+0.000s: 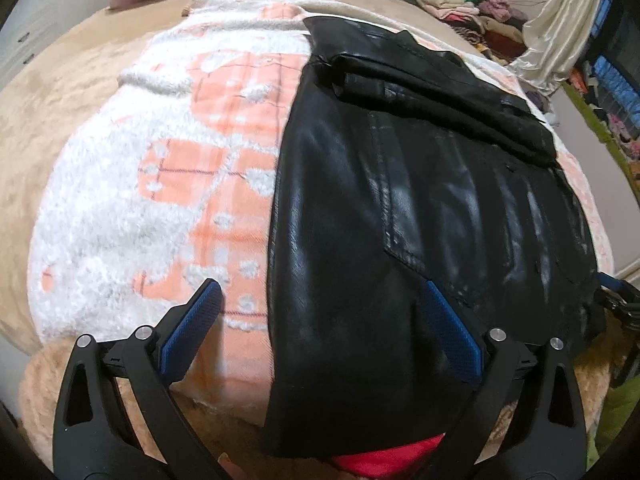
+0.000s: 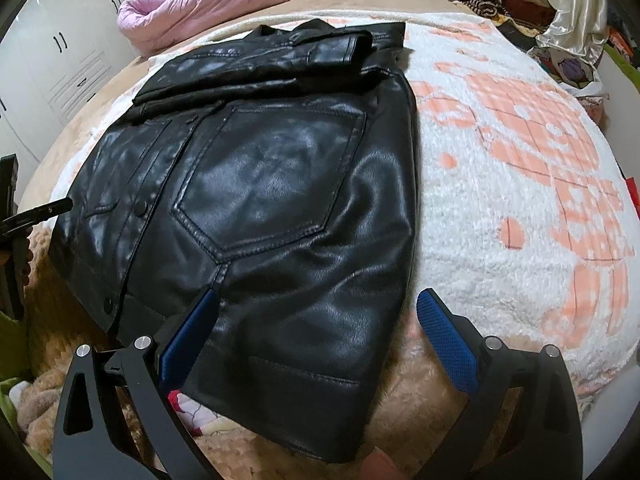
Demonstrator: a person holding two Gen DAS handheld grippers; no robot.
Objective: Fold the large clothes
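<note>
A black leather jacket (image 1: 400,200) lies flat on a white and orange fluffy blanket (image 1: 140,200), with a sleeve (image 1: 420,80) folded across its far end. My left gripper (image 1: 320,286) is open near the hem, straddling the jacket's left edge; one blue pad is over the blanket, the other over the leather. In the right wrist view the jacket (image 2: 260,180) shows a pocket seam and snaps. My right gripper (image 2: 320,294) is open too, straddling the jacket's right edge close to the hem. Each gripper shows at the rim of the other's view.
The blanket (image 2: 520,160) covers a tan plush bed. A pink quilt (image 2: 200,4) lies at the far end, beside a pile of clothes (image 1: 460,0) and a cream curtain (image 1: 560,32). White wardrobe doors (image 2: 60,60) stand left. Red cloth (image 1: 392,456) shows under the hem.
</note>
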